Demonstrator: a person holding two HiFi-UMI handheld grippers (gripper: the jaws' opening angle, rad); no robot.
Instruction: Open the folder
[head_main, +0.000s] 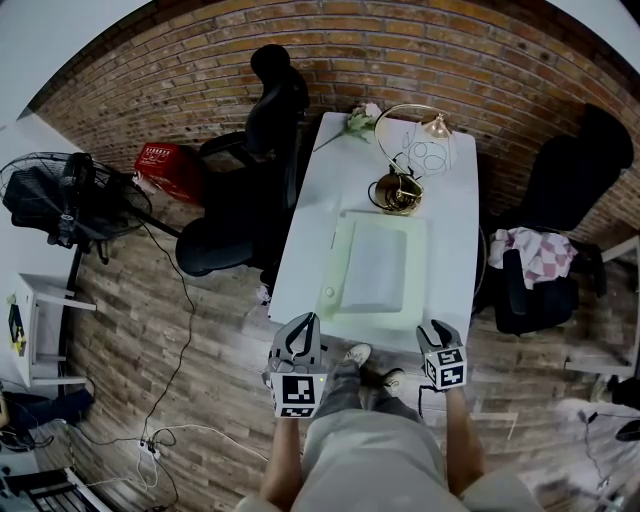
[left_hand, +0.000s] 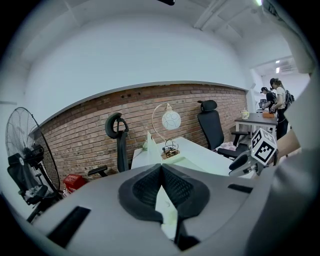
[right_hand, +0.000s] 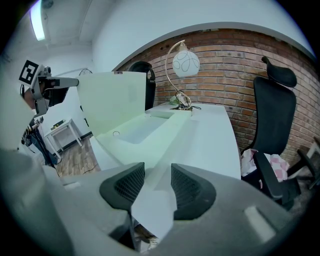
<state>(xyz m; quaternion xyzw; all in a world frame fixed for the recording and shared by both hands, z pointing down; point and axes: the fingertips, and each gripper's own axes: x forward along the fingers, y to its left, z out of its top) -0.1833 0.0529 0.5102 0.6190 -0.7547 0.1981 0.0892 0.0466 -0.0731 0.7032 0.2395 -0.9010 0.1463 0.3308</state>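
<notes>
1. Head view: the pale green folder (head_main: 378, 268) lies on the white table (head_main: 455, 230), at 12 o'clock from both grippers. Its cover (right_hand: 112, 100) seems raised along the 9 o'clock side, unheld.
2. The left gripper (head_main: 303, 322) is clenched on nothing. The right gripper (head_main: 438, 330) is released, its jaws apart.
3. Opening looks partly done. The next move is probably to tip the cover flat toward 9 o'clock.
4. The table's edge is near on that side, and the lamp (head_main: 397, 190) crowds 12 o'clock.

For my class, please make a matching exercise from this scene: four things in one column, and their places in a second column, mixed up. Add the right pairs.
Things:
1. folder
2. lamp
3. red box
4. checked cloth

Places:
A. on the floor
B. draped on a black chair
C. on the near half of the table
D. at the table's far end

Pairs: 1-C, 2-D, 3-A, 4-B
</notes>
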